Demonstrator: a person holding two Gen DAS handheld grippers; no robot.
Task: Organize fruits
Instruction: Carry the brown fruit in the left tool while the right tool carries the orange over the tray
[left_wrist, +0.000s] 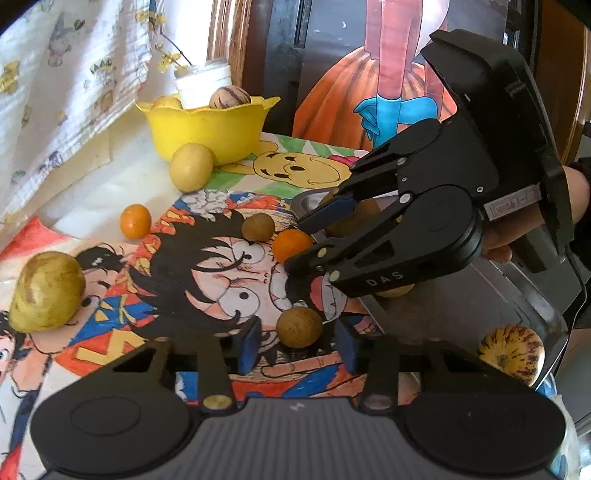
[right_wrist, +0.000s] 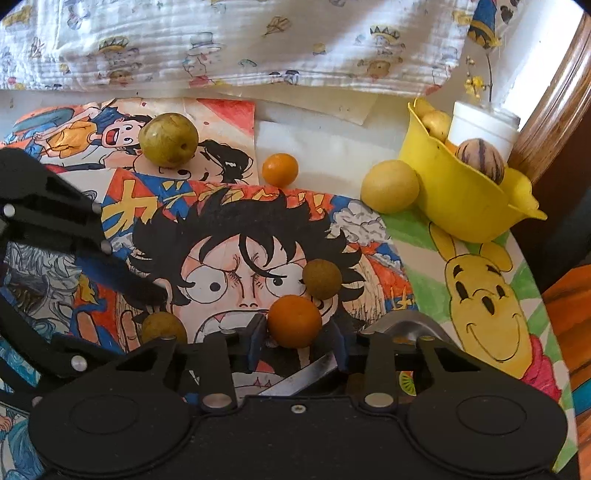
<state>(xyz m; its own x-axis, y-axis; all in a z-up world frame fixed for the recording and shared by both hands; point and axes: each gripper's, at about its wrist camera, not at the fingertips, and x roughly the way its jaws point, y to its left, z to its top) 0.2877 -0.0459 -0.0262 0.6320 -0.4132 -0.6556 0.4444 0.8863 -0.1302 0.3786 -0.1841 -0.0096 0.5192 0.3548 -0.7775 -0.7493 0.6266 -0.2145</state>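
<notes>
From the left wrist, the left gripper (left_wrist: 297, 338) stands with its fingers apart around a rough brown round fruit (left_wrist: 299, 327) on the glossy cartoon mat (left_wrist: 177, 236), touching neither side, so the step in hand looks like a pickup that next calls for closing squarely on it. From the right wrist, the right gripper (right_wrist: 297, 338) is likewise spread about a smooth orange fruit (right_wrist: 294, 321), not yet clamped, with the scalloped yellow plastic bowl (right_wrist: 461, 199) well apart at the far right and a metal tray's (right_wrist: 402, 325) corner just beside.

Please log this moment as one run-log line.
left tool: open around brown fruit | right tool: open around orange fruit | yellow bowl: part-filled
</notes>
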